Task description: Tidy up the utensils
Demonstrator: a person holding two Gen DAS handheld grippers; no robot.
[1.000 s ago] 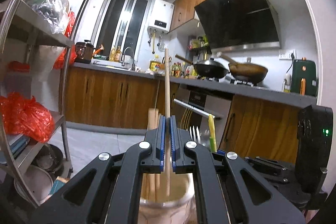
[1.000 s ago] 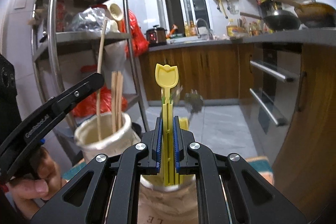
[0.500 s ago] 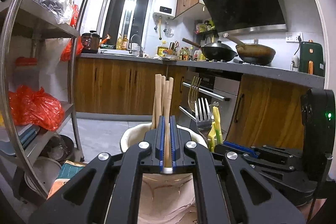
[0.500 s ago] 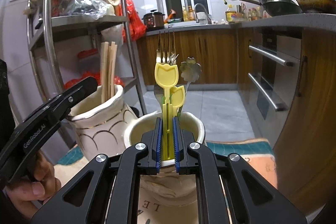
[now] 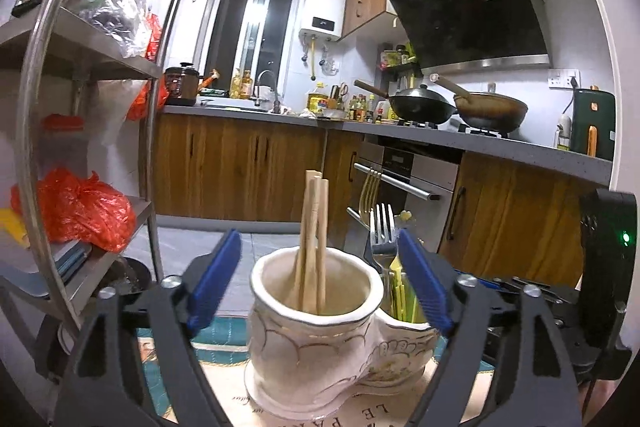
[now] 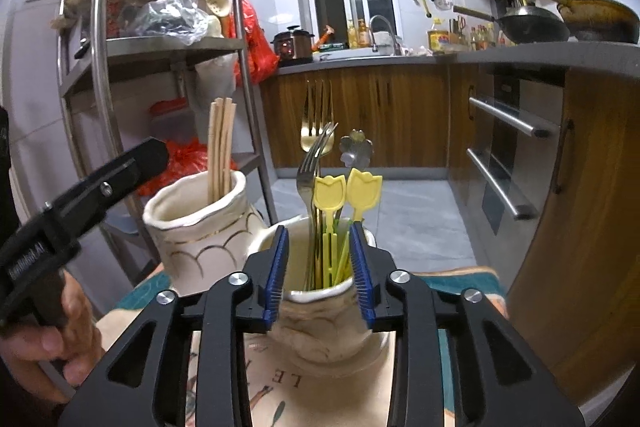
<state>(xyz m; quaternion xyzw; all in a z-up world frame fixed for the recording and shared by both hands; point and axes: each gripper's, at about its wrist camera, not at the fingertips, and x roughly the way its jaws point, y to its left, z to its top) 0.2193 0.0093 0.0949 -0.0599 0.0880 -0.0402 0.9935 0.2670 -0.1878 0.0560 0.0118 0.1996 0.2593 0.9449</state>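
Observation:
Two cream ceramic holders stand side by side on a printed mat. The left holder [image 5: 312, 311] [image 6: 200, 223] holds wooden chopsticks [image 5: 314, 235] [image 6: 220, 143]. The right holder [image 6: 324, 323] [image 5: 404, 343] holds forks [image 6: 316, 163] [image 5: 382, 231], a flower-handled spoon [image 6: 356, 147] and two yellow tulip picks [image 6: 346, 191]. My left gripper [image 5: 320, 279] is open, its fingers on either side of the left holder's rim. My right gripper [image 6: 320, 267] is open, its jaws astride the right holder's mouth. Both are empty.
A steel shelf rack [image 5: 80, 131] [image 6: 168, 43] with red bags stands at the left. Wooden cabinets and an oven [image 5: 400, 179] [image 6: 508, 155] lie behind and to the right. The printed mat [image 5: 360, 415] [image 6: 272, 387] has a teal border. The left gripper's arm [image 6: 80, 195] shows at left.
Both grippers lowered their loads into the holders and opened. The left let go of a chopstick into the left holder; the right let go of a yellow tulip pick into the right holder.

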